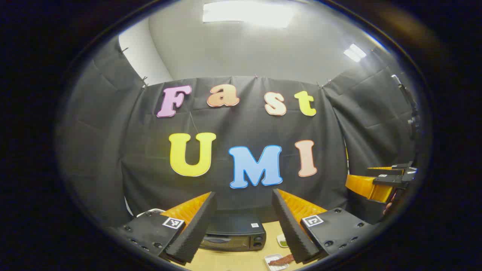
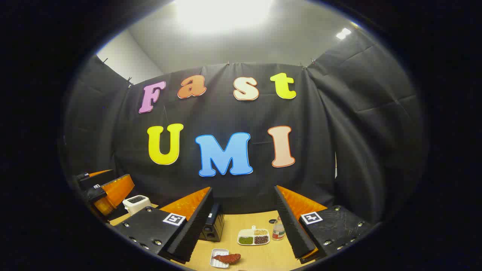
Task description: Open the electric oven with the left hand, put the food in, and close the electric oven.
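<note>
We see our left tool [image 1: 244, 222] built of two black mounting blocks with round screws, each carrying a small square black-and-white marker, and wedge-shaped fingers with ribbed outer sides and finely ridged inner pads. Our right tool [image 2: 244, 220] has the same blocks, screws, markers and ribbed wedges. Beside the right tool, a fingertip [image 1: 388, 207] peeks out.

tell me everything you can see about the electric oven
The electric oven is a small black countertop box with a dark glass door across its front, a handle bar along the door's top and round knobs at the front's right end. A small white sticker sits on its top. The door looks closed. It stands upright on the wooden table by the black cloth; neither gripper touches it.
</note>
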Motion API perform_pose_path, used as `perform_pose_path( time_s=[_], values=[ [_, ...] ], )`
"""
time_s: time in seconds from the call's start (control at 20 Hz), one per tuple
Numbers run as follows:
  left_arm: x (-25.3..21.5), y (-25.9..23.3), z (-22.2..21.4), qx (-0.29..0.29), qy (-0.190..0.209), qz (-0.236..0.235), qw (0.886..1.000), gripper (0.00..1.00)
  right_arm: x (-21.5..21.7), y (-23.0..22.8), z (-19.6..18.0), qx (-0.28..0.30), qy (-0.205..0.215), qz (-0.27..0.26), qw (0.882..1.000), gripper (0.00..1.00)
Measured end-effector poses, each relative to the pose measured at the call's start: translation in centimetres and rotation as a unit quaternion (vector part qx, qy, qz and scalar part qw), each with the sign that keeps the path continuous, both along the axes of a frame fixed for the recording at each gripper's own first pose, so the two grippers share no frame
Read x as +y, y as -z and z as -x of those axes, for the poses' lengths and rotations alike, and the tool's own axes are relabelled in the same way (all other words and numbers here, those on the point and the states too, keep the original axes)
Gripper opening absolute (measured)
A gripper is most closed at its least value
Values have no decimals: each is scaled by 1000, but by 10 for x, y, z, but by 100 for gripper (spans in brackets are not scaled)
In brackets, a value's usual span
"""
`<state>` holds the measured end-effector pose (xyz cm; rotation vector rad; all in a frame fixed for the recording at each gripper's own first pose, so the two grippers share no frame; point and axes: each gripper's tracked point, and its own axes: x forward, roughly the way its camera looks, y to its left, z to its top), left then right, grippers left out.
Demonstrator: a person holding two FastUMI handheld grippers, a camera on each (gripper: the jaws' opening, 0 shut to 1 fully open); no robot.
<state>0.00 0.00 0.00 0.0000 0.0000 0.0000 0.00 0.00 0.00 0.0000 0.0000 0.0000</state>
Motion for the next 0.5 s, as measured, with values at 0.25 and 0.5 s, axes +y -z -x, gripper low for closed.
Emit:
perform_pose_path(
  time_s=[0.25, 0.5],
  values=[
    [6, 6, -15, 13, -12, 0, 1000, 99, 0, 5, -15, -1, -13, 18, 1000, 96],
    [24, 8, -12, 12, -33, -10, 999, 100, 4, 10, -23, 0, -24, -11, 1000, 96]
  ],
)
